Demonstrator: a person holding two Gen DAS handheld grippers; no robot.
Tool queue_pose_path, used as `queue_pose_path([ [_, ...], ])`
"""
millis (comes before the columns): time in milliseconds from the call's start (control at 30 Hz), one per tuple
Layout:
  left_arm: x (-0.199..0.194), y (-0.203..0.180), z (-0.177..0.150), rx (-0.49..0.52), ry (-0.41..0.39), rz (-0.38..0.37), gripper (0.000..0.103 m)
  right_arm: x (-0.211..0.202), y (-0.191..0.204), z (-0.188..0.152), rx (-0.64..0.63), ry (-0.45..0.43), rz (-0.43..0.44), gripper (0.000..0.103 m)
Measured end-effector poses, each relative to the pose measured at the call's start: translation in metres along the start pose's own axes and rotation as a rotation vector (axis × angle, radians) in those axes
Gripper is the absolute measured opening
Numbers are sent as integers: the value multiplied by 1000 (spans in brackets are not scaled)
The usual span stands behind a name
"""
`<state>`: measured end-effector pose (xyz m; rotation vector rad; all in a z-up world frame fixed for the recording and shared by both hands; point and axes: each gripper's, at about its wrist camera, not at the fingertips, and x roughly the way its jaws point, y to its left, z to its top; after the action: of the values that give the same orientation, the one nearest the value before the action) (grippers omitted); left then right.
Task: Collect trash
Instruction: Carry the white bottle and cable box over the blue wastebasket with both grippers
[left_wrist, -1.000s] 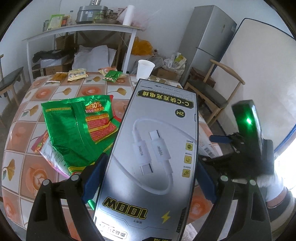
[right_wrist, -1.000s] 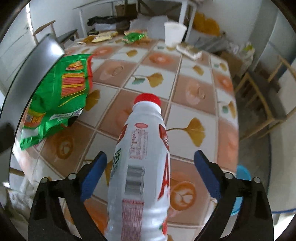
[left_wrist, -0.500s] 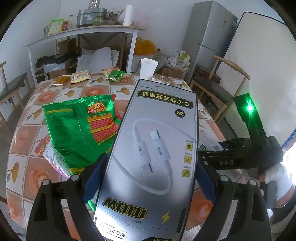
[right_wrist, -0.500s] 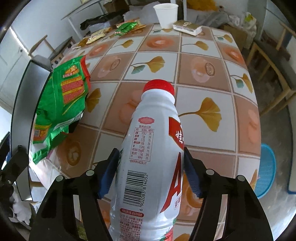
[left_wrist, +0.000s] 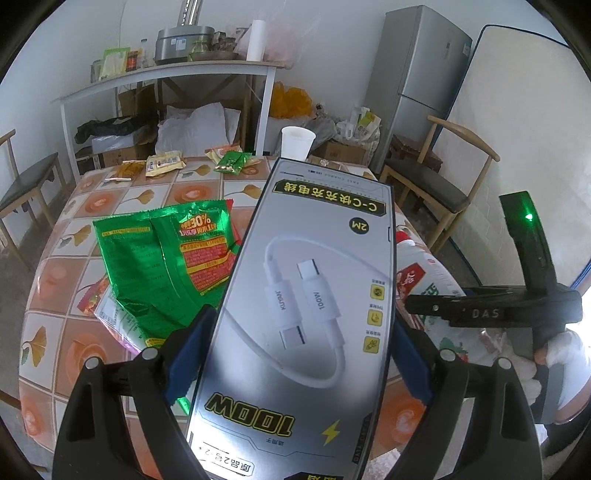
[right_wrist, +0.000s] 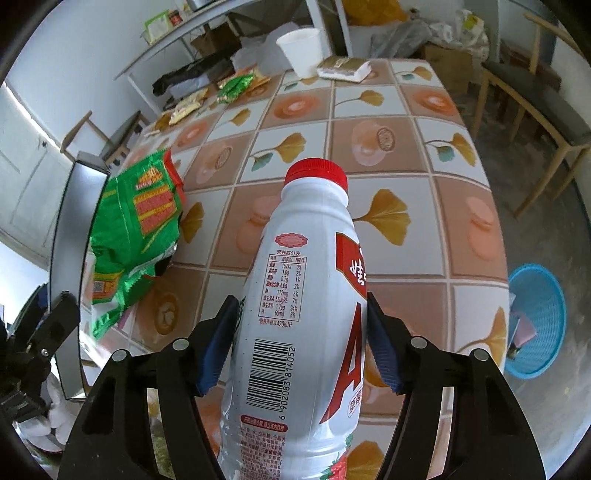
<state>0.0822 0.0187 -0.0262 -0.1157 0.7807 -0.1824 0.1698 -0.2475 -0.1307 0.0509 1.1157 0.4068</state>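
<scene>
Between the right gripper's (right_wrist: 301, 345) blue pads stands a white drink bottle (right_wrist: 299, 332) with a red cap, its body clamped on both sides just under the shoulder, cap pointing away over the table. Beside it, the left gripper (left_wrist: 297, 354) holds a flat grey cable box (left_wrist: 306, 317) across its width, jaws spread nearly full and pressing on the box's long edges. Both tongs are loaded, so the step in hand, as I judge it, is carrying these two pieces to a bin.

Just past the box lies a green snack wrapper (left_wrist: 162, 266) on the tiled table (right_wrist: 388, 206), with more wrapper scraps under it. Farther off, near the table's far edge, sit small snack packets (left_wrist: 164, 164), a paper cup (right_wrist: 300, 51) and a small carton (right_wrist: 343, 69). Off the table's right side, on the floor, is a blue basket (right_wrist: 539, 321) that already holds some scraps; it looks like the likely drop point.

To do this well, keep the squeeze on the bottle steady, since its smooth round wall could slide through the pads if tipped cap-down. Swing the bottle out over the table edge and release only once it is above the basket's mouth. The box is wide and held at its edges, so avoid twisting it, and keep the two grippers from knocking each other.
</scene>
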Motion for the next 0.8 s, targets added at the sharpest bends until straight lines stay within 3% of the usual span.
queue_pose_path([
  [433, -17, -22, 7, 40, -41, -21, 87, -47, -18, -11, 70, -105, 45, 63],
  [800, -16, -88, 24, 141, -55, -129, 87, -97, -61, -33, 176, -213, 59, 63],
])
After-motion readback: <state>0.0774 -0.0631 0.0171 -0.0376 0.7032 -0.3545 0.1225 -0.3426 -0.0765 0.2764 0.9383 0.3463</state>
